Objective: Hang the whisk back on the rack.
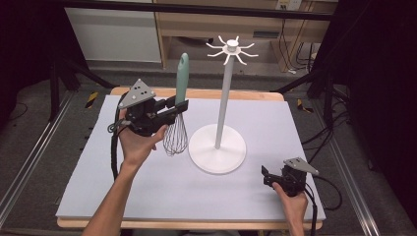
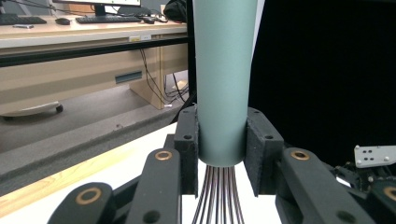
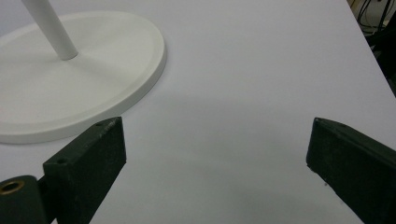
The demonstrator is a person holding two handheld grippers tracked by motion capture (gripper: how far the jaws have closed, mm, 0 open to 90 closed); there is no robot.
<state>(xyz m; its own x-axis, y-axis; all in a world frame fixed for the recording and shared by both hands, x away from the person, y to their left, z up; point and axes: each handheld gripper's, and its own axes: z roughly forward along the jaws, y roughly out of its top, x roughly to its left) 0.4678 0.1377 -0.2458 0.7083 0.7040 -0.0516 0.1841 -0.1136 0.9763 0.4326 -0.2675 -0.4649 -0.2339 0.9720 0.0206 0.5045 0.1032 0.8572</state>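
Note:
A whisk [image 1: 181,86] with a pale green handle [image 2: 223,70] and dark wire loops [image 1: 175,137] stands upright above the mat, handle up. My left gripper [image 1: 180,105] is shut on the lower end of that handle, and in the left gripper view both pads [image 2: 187,140] press its sides just above the wires [image 2: 219,196]. To its right stands a white hook stand [image 1: 225,98] with a round base [image 1: 217,150] and a ring of hooks [image 1: 231,49] on top. My right gripper [image 1: 265,176] rests low at the mat's front right, open with nothing between its pads [image 3: 88,158].
A pale mat [image 1: 275,128] covers the wooden table [image 1: 206,93]. The stand's base [image 3: 70,88] lies just ahead and left of my right gripper. A wooden desk [image 2: 70,51] and black curtains [image 1: 383,73] are beyond the table. Cables trail from both grippers.

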